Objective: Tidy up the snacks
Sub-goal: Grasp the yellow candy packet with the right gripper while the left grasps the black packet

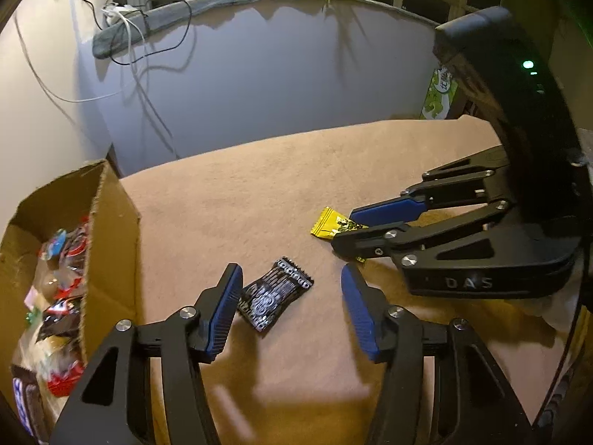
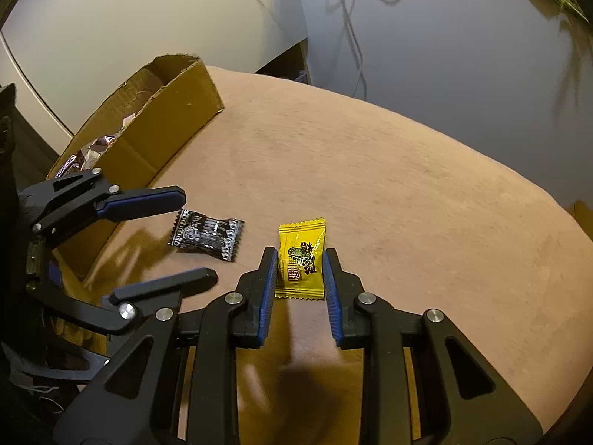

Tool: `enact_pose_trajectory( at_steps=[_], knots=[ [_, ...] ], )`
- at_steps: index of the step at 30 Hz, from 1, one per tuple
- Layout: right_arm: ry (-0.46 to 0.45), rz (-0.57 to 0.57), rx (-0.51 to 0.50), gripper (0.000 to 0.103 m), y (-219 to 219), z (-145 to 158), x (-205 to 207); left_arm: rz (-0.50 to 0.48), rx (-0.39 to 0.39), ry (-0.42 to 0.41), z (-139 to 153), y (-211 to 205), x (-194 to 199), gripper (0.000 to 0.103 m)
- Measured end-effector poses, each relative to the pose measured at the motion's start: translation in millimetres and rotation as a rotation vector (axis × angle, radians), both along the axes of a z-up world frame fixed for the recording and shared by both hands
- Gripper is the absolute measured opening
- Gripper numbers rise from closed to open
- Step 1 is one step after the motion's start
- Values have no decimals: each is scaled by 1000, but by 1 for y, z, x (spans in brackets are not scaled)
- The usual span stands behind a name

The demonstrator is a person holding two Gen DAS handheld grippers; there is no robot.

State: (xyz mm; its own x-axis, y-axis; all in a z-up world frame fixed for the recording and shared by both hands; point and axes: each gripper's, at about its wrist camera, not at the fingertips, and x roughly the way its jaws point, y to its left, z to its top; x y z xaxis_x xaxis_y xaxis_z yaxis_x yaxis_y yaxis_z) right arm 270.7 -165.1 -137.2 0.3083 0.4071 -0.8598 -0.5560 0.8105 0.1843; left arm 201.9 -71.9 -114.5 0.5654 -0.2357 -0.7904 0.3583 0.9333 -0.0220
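On the tan table, biggest stuff first, everything placed off the cardboard box:

Table [image 2: 370,170]: tan fuzzy cloth top, carries the box, both candies and both tongs' shadows.

Cardboard box [image 1: 111,230]: sits at the table's left edge, top open, already packed with wrapped snacks [image 1: 63,282] in red, brown and clear wrappers.

Left gripper [image 1: 292,307]: hovering just beside the box's long wall, tilted down at the table. Jaws are spread apart and not pinching anything. The black candy lies on the cloth between them, right up against the left pad; can't tell if they actually touch.

Right gripper [image 2: 300,282]: farther out from the box than the left one, also angled down. Its blue pads are clamped on the two sides of the yellow candy, so it's gripping that one.

Black candy [image 1: 272,298]: small black wrapper with white print, flat on the cloth near the box wall.

Yellow candy [image 2: 302,257]: small yellow wrapper with dark print, beyond the black one as seen from the box, pinched at its lower half with the top end sticking out past the fingertips.
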Motion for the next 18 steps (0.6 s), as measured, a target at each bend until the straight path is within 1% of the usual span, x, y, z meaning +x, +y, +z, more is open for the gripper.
enact_pose_trajectory(
  at_steps=[7,8,9,10,11,12,13,18],
  knots=[
    [-2,-6,1,25,0,0,-3,10,5,36,-12,-1,3,54],
    [-2,-6,1,25,0,0,-3,11,2,45,-15,-1,3,52],
    [-2,-8,1,25,-1,0,-4,12,1,52,-18,0,1,41],
    [-3,-9,2,25,-2,0,-5,17,9,46,-19,0,-2,35],
    [-2,-10,2,25,-2,0,-5,20,12,37,-19,0,-4,32],
    [-4,-11,0,25,-2,0,-6,26,8,36,-19,1,-5,25],
    [-5,-12,-2,25,-1,0,-7,28,5,37,-19,2,-4,20],
    [-23,-14,-23,26,6,0,-9,52,-7,31,-20,3,-6,17]
  ],
)
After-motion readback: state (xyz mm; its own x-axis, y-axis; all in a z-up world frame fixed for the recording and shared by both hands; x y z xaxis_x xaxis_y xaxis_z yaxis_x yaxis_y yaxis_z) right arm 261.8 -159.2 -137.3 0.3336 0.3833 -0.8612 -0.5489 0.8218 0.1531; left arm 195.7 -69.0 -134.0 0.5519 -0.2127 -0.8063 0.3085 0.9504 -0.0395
